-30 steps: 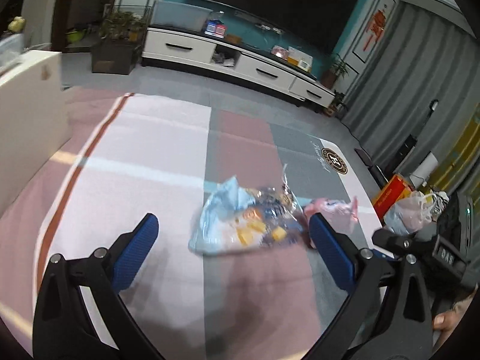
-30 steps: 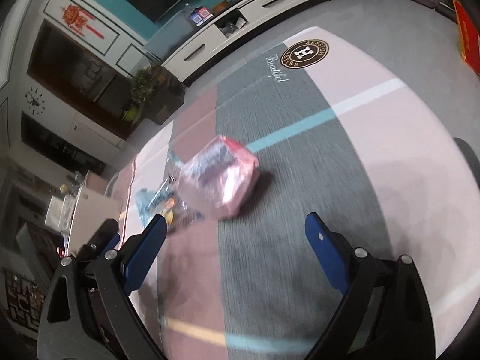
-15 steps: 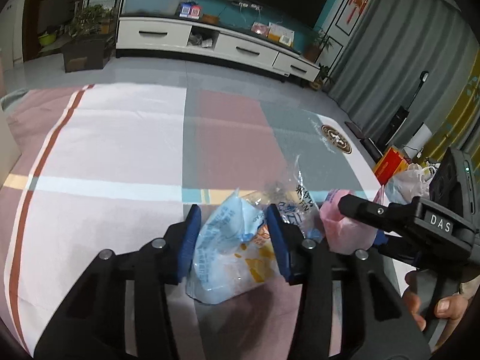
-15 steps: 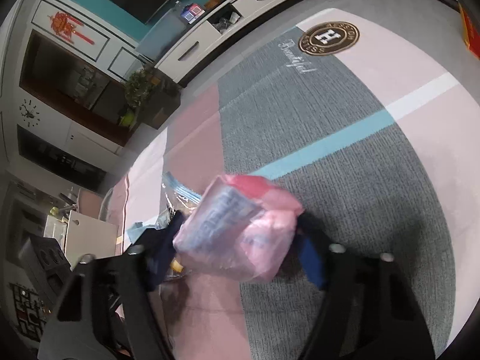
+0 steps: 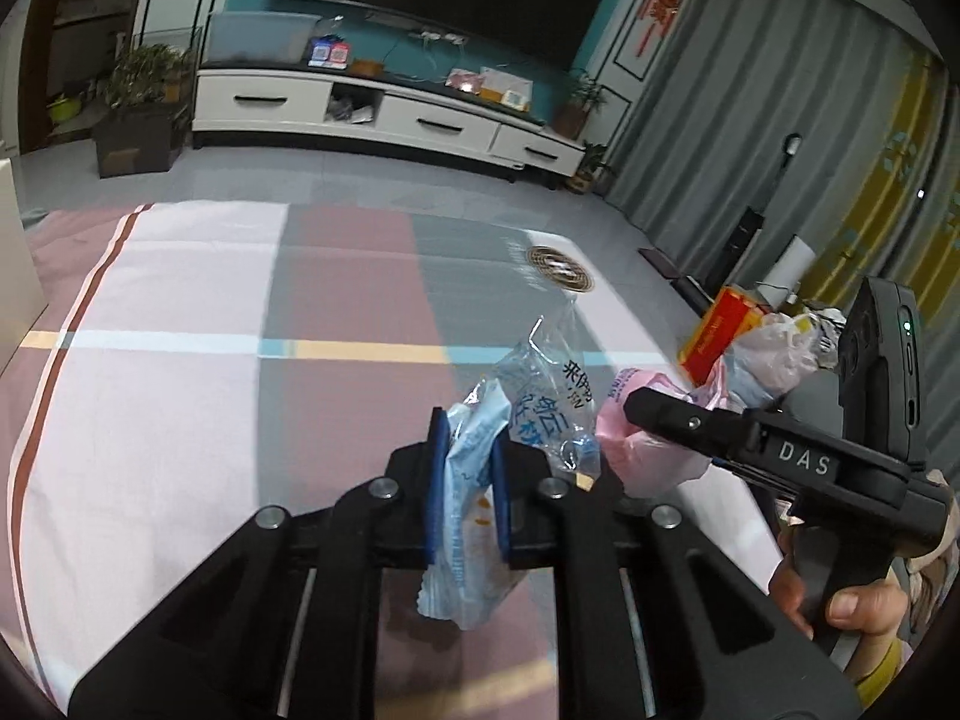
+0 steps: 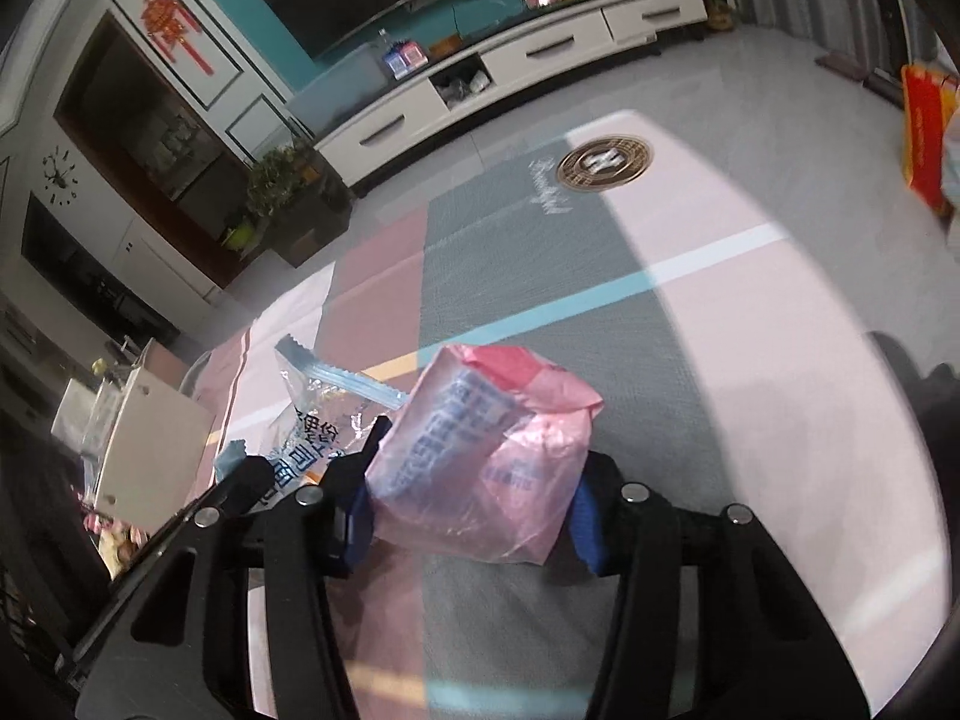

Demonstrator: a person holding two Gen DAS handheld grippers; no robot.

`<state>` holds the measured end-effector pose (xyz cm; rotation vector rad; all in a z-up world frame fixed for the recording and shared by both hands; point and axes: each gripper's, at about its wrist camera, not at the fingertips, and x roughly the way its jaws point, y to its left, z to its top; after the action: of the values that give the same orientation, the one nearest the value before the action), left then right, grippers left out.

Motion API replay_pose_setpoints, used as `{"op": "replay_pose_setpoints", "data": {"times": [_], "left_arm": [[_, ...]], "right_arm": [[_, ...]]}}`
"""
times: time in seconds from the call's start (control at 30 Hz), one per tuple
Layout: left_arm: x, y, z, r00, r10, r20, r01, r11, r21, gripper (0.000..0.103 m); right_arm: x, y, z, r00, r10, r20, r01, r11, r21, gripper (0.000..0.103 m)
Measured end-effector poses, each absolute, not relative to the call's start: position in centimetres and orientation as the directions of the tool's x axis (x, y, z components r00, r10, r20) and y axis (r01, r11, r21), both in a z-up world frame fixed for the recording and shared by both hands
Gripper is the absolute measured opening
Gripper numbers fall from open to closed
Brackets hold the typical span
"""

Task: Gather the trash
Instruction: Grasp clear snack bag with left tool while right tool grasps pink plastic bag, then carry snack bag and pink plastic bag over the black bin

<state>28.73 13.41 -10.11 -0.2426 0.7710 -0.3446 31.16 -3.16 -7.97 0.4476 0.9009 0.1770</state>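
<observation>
A crumpled clear and light-blue snack wrapper (image 5: 540,402) hangs pinched in my left gripper (image 5: 468,438), whose blue pads are shut on it; its lower end dangles above the striped rug (image 5: 180,312). The same wrapper (image 6: 312,402) shows at the left of the right wrist view. A pink plastic bag (image 6: 480,444) with blue print sits between the pads of my right gripper (image 6: 474,516), whose jaws are closing and press on both its sides. In the left wrist view the pink bag (image 5: 642,456) hangs just right of the wrapper, off the rug.
A red box (image 5: 714,330) and a filled pale plastic bag (image 5: 774,348) lie off the rug's right edge. A white TV cabinet (image 5: 372,114) and a dark planter (image 5: 138,138) stand along the far wall. White furniture (image 6: 156,438) stands at the left.
Both grippers went from wide open over the rug to closed, the left on the wrapper and the right on the pink bag. Both items have come up off the rug.
</observation>
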Motion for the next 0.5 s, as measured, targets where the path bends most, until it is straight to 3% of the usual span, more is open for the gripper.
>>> {"op": "replay_pose_setpoints", "data": {"times": [0.5], "left_arm": [[18.7, 1.2, -3.9, 0.687, -0.465, -0.558, 0.375, 0.885, -0.276, 0.016]], "right_arm": [[14.8, -16.1, -2.0, 0.776, 0.036, -0.630, 0.136, 0.965, 0.223, 0.052]]}}
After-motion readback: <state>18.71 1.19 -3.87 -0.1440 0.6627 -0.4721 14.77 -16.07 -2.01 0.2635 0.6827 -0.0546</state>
